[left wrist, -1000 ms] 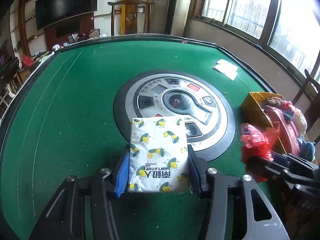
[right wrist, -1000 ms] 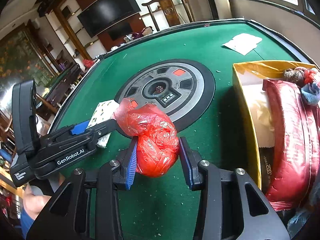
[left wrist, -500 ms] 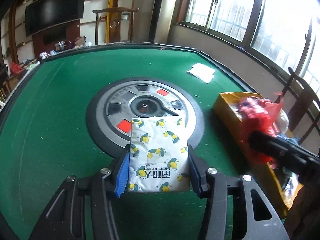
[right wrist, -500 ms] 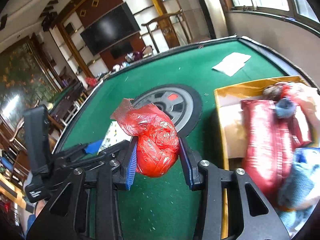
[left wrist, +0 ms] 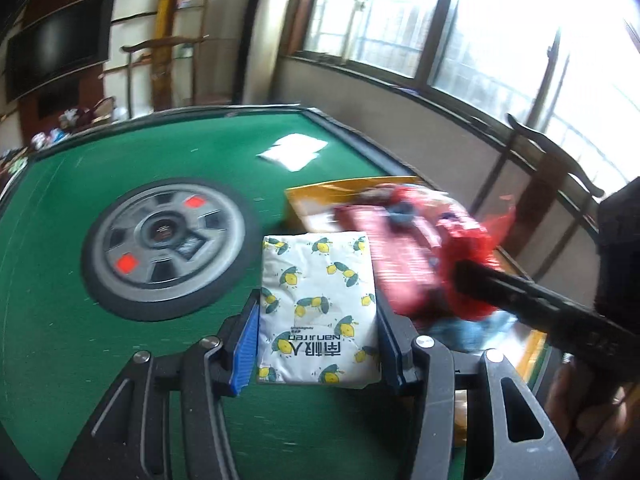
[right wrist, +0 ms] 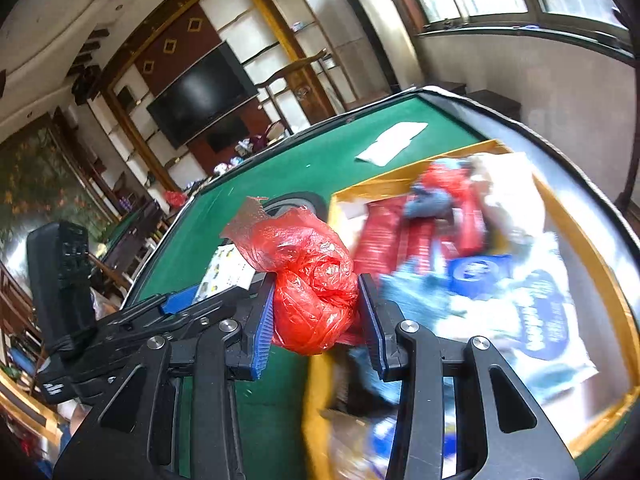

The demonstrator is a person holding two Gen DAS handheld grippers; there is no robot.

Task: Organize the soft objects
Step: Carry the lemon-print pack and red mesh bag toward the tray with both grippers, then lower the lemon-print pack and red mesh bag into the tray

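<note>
My left gripper (left wrist: pixel 318 316) is shut on a white tissue pack printed with lemons (left wrist: pixel 318 304), held above the green table near the yellow box (left wrist: pixel 308 196). My right gripper (right wrist: pixel 318 304) is shut on a crumpled red plastic bag (right wrist: pixel 310 280), which hangs over the left rim of the yellow box (right wrist: pixel 404 182). In the left wrist view the right gripper's arm and the red bag (left wrist: pixel 468 264) sit over the box at the right. In the right wrist view the left gripper and the tissue pack (right wrist: pixel 228 272) show at the left.
The yellow box holds a red packet (right wrist: pixel 400 236), blue and white packs (right wrist: pixel 536 312) and other soft items. A round grey control panel (left wrist: pixel 164 244) lies in the middle of the green table (left wrist: pixel 48 320). White paper (left wrist: pixel 294 150) lies near the far edge. A chair stands right.
Both grippers have swung right and risen with their loads. The red bag has gone from over the green felt to over the box's rim, and the tissue pack now sits beside the box.
</note>
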